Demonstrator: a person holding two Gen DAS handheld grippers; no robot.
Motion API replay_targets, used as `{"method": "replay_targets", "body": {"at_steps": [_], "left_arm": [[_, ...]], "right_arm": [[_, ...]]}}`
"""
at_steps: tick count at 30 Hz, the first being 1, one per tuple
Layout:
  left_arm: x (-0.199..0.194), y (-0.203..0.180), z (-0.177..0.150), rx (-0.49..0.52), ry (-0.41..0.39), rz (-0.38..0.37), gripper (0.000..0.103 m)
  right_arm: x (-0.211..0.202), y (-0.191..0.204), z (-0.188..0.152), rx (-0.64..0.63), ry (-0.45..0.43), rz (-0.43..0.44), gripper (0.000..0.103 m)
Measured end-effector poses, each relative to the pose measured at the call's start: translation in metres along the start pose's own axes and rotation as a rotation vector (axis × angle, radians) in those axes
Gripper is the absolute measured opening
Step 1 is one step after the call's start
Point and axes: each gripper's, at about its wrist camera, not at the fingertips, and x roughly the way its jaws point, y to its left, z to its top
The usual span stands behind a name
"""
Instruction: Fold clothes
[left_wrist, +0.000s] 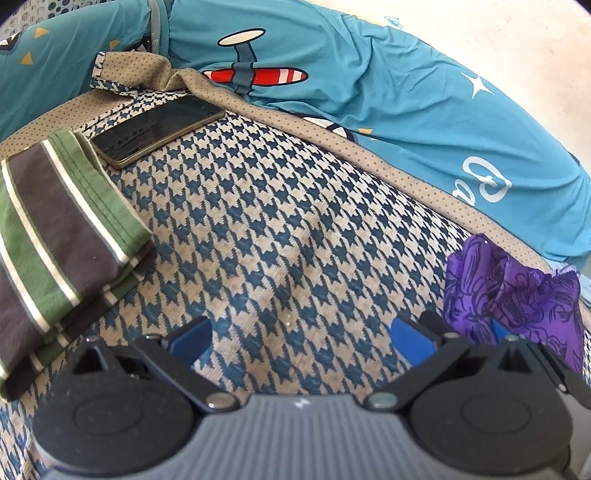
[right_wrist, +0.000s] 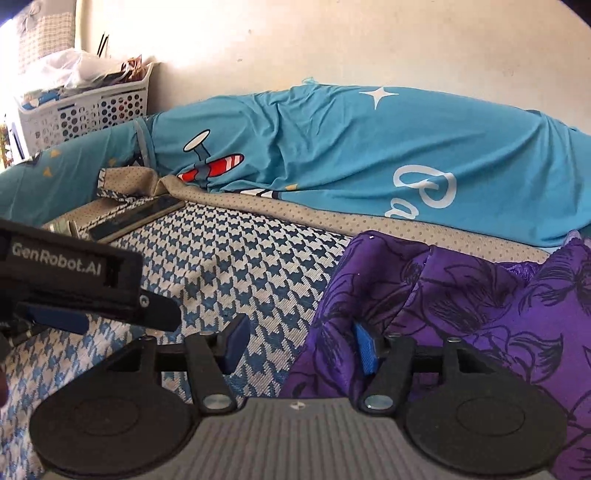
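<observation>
Purple cloth (right_wrist: 461, 306) with a dark flower print, crumpled, lying at the near right of the bed on the houndstooth mat (left_wrist: 280, 229); in the left wrist view the same cloth (left_wrist: 517, 295) sits just right of that gripper's right finger. Right gripper (right_wrist: 299, 347): jaws spread wide, right finger's blue pad (right_wrist: 364, 347) against a fold of the purple cloth, left finger over bare mat; nothing pinched between them. Left gripper (left_wrist: 301, 338): jaws spread wide over the mat, holding nothing; it shows again in the right wrist view at the near left (right_wrist: 74, 284), marked "GenRobot.AI". Striped cloth (left_wrist: 62, 236), green, brown and white, folded flat in layers, at the left of the mat, well apart from the purple cloth. Phone (left_wrist: 157, 129), dark screen up, lying on the mat at the far left, just beyond the striped cloth. Mat edged in tan dotted trim, one far-left corner turned back. Blue bedding (right_wrist: 351, 147) printed with a red-and-white plane, a white star and white lettering, heaped along the far side against the wall. White perforated basket (right_wrist: 92, 107), filled with assorted items, at the far left beside the wall.
</observation>
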Motion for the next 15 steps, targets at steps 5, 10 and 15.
{"method": "replay_targets", "body": {"at_steps": [5,10,15], "left_arm": [[-0.006,-0.009,-0.004,0.04,-0.007,-0.026,0.103],[-0.016,-0.018,-0.009,0.096,-0.017,-0.044,0.103],[-0.019,-0.028,-0.031,0.207,0.016,-0.055,0.103]], "right_arm": [[-0.025,-0.007,0.005,-0.024,-0.009,-0.002,0.059],[-0.067,-0.024,0.004,-0.004,-0.025,-0.039,0.059],[-0.101,-0.041,-0.011,0.035,-0.002,-0.111,0.059]]}}
